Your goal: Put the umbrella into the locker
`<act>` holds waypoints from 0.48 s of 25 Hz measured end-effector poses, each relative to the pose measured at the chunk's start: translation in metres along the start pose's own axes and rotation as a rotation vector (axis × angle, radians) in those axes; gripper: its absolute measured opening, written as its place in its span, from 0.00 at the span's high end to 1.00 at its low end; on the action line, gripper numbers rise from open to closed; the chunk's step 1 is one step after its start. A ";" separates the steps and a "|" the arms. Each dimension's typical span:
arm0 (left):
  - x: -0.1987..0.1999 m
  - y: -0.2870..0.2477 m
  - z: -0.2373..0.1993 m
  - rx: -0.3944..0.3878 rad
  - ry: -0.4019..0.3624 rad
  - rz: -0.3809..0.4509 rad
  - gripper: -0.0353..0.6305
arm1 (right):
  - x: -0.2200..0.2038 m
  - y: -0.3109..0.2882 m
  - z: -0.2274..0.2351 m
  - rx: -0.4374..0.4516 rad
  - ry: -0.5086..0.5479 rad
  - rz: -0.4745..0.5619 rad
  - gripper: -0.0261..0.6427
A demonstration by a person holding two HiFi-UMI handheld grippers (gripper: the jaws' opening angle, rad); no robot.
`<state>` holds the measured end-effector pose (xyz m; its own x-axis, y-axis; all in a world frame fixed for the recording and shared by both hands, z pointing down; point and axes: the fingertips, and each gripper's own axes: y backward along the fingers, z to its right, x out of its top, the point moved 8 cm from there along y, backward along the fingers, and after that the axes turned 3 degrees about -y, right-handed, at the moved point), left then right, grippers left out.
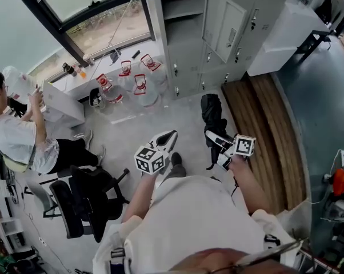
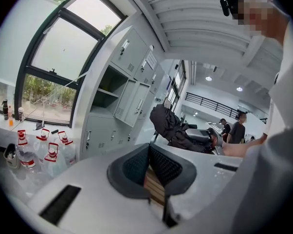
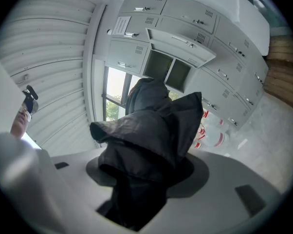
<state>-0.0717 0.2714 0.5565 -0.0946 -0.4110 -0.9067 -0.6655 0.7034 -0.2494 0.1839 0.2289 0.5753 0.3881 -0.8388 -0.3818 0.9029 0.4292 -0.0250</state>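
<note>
Opposite the open locker [image 1: 183, 33], umbrella [image 1: 212, 116] in right gripper [image 1: 215, 140]; left gripper [image 1: 166, 138] empty

Black umbrella [image 3: 151, 145] fabric bunches over the right gripper [image 1: 218, 144], hiding the grip itself in the right gripper view and part of the open locker [image 3: 168, 69] behind. A seated person [image 1: 23, 136] is cut by the head view's left edge.

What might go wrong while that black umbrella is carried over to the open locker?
The umbrella is loose, floppy fabric bunched in the right gripper, so it may slip out. Its hanging folds might snag on the open locker door. The water jugs stand right beside the lockers, so a foot could bump them.
</note>
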 end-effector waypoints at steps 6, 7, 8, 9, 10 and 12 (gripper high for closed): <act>0.023 -0.025 -0.051 -0.033 0.018 -0.026 0.94 | 0.035 -0.042 0.011 -0.029 -0.027 0.027 0.59; 0.027 -0.028 -0.058 -0.039 0.018 -0.030 0.94 | 0.039 -0.047 0.014 -0.037 -0.030 0.032 0.59; 0.030 -0.032 -0.066 -0.044 0.018 -0.032 0.94 | 0.043 -0.052 0.016 -0.044 -0.031 0.037 0.59; 0.034 -0.035 -0.074 -0.048 0.017 -0.033 0.94 | 0.048 -0.057 0.018 -0.052 -0.034 0.041 0.59; 0.038 -0.038 -0.082 -0.051 0.017 -0.034 0.94 | 0.051 -0.063 0.020 -0.059 -0.036 0.045 0.59; 0.046 -0.044 -0.099 -0.061 0.015 -0.035 0.94 | 0.060 -0.077 0.022 -0.056 -0.031 0.055 0.59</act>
<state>-0.1200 0.1641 0.5593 -0.0819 -0.4437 -0.8924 -0.7124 0.6522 -0.2590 0.1415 0.1384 0.5752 0.4431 -0.8232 -0.3549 0.8687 0.4921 -0.0568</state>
